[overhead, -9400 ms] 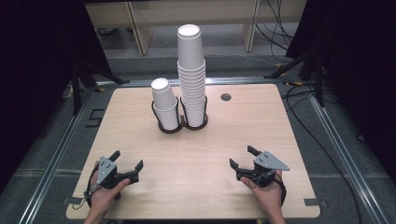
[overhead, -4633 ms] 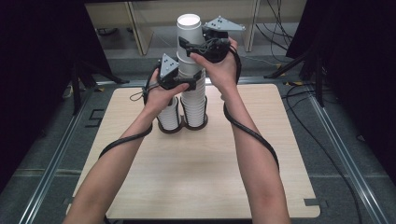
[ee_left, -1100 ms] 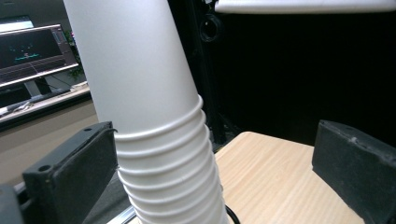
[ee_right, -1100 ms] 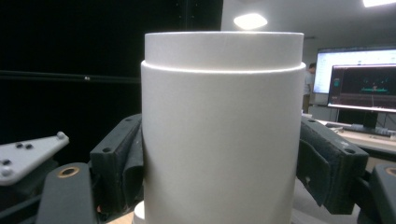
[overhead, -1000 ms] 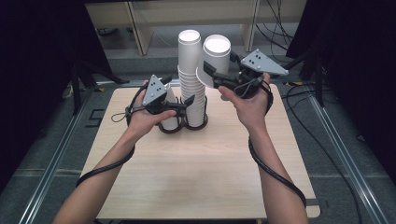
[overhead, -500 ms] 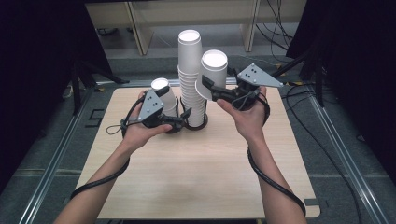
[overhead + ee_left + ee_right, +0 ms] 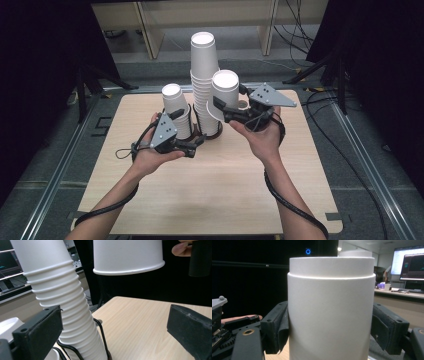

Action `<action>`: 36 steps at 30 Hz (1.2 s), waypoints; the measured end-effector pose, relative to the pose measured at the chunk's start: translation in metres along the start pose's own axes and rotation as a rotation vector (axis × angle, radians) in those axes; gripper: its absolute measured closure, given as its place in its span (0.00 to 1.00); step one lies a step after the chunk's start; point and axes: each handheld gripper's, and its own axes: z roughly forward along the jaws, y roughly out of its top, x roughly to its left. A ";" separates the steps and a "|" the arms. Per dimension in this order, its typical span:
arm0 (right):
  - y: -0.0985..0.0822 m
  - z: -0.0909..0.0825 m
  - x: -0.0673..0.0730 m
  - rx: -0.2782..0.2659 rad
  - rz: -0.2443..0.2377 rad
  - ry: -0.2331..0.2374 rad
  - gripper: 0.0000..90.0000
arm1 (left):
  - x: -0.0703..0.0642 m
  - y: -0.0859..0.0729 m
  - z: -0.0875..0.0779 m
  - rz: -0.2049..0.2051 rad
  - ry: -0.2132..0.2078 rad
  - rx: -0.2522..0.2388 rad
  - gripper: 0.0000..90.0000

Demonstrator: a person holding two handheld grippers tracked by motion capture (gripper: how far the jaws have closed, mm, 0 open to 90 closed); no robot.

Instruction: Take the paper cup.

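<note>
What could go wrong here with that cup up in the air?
1. The right gripper holds the cup only by its thin sides; squeezing harder might crush it, squeezing less might drop it.
2. The cup hangs close beside the tall stack, which leans in its holder; a bump could topple it.
3. The open left gripper sits near the holder and could nudge it.

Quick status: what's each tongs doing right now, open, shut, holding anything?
Left tongs: open, holding nothing, low by the tall stack.
Right tongs: shut on an upside-down cup, held in the air.
</note>
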 end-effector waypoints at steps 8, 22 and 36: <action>-0.016 -0.002 0.010 0.042 0.031 0.038 0.26 | -0.008 -0.010 -0.007 0.005 -0.014 0.026 0.00; -0.055 0.001 0.028 0.111 0.048 0.084 0.26 | -0.023 -0.031 -0.013 -0.009 -0.043 0.064 0.00; -0.081 0.004 0.048 0.134 0.080 0.148 0.26 | -0.035 -0.054 -0.015 -0.071 -0.073 0.076 0.00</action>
